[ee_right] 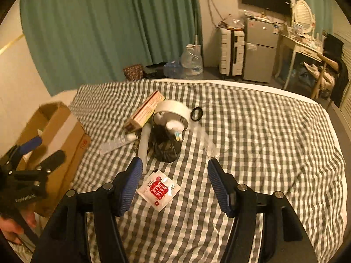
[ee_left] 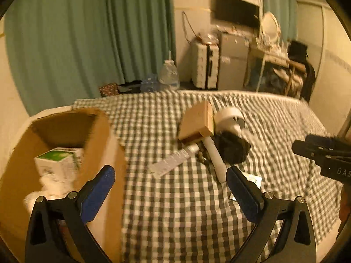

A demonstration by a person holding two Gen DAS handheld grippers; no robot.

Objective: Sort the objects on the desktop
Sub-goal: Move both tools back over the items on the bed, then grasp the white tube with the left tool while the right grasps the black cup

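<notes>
A pile of objects lies on the checked bedspread: a tan carton (ee_left: 198, 121) (ee_right: 145, 110), a white tape roll (ee_left: 230, 117) (ee_right: 172, 111), a black pouch (ee_left: 232, 145) (ee_right: 165, 146), a flat white tube (ee_left: 171, 164) (ee_right: 117, 143), a white cylinder (ee_left: 216, 157) (ee_right: 143, 144). A red-and-white sachet (ee_right: 159, 189) lies between my right gripper's (ee_right: 174, 175) open fingers, below them. My left gripper (ee_left: 170, 182) is open and empty, its left finger over the cardboard box (ee_left: 103, 131) (ee_right: 63, 131), which holds a green-and-white carton (ee_left: 58, 161).
A black ring (ee_right: 196, 114) and a clear plastic item (ee_right: 206, 142) lie right of the pile. Beyond the bed stand green curtains (ee_right: 109, 22), water bottles (ee_right: 192, 61), a suitcase (ee_right: 232, 51), a small fridge (ee_right: 260, 50) and a cluttered desk (ee_right: 302, 41).
</notes>
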